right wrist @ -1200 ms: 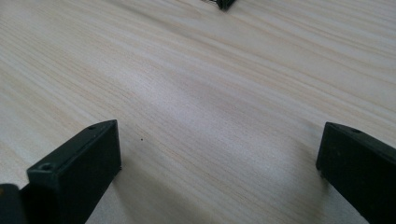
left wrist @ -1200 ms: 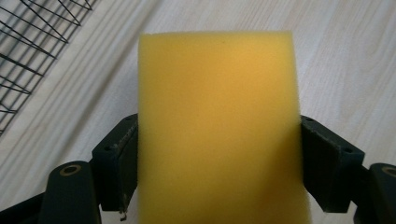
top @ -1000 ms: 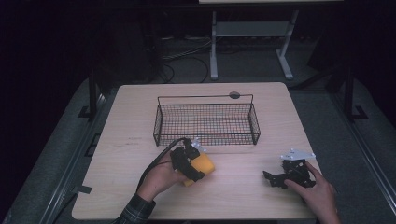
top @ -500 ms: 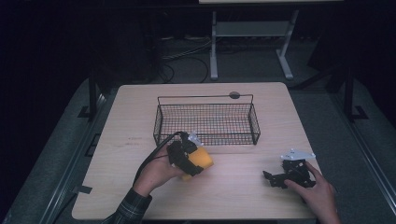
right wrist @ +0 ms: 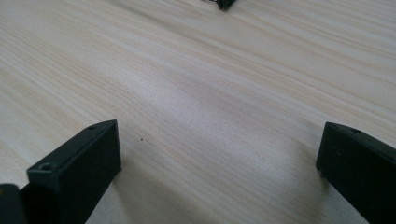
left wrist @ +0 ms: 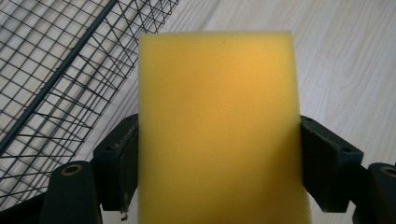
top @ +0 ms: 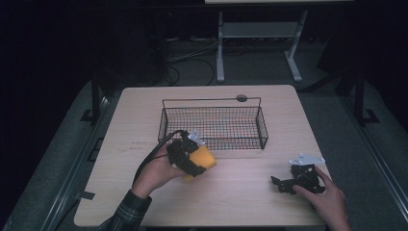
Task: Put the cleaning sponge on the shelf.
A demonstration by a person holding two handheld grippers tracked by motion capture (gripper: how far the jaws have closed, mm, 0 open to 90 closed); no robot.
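High view: left hand-held gripper [top: 195, 161] is clamped on a yellow sponge block [top: 204, 160], carried above the worktop [top: 240, 192] just in front of the wire basket [top: 212, 126]. The sponge sticks out past the jaws toward the basket's near wall, close to its left corner; touching or not, can't tell from here. The cable runs back from the gripper along the person's left hand [top: 155, 172]. Right hand-held gripper [top: 284, 184] lies low on the worktop well off to the side of the left one, grey plate on top, right hand [top: 327, 199] on it. A small dark disc [top: 241, 97] sits on the worktop just behind the basket's far rim.

Left gripper view: the high view does not resolve the grip, this one does. Both black pads [left wrist: 122, 161] press on the sponge's sides, foam bulging slightly over them. The sponge blocks most of what lies ahead. The basket mesh [left wrist: 56, 79] is up and to one side of the sponge, bare wood grain on the other.

Right gripper view: jaws spread wide, nothing between them, bare worktop [right wrist: 210, 93] straight ahead. A small black piece [right wrist: 223, 3] shows at the top edge, too cut off to identify.
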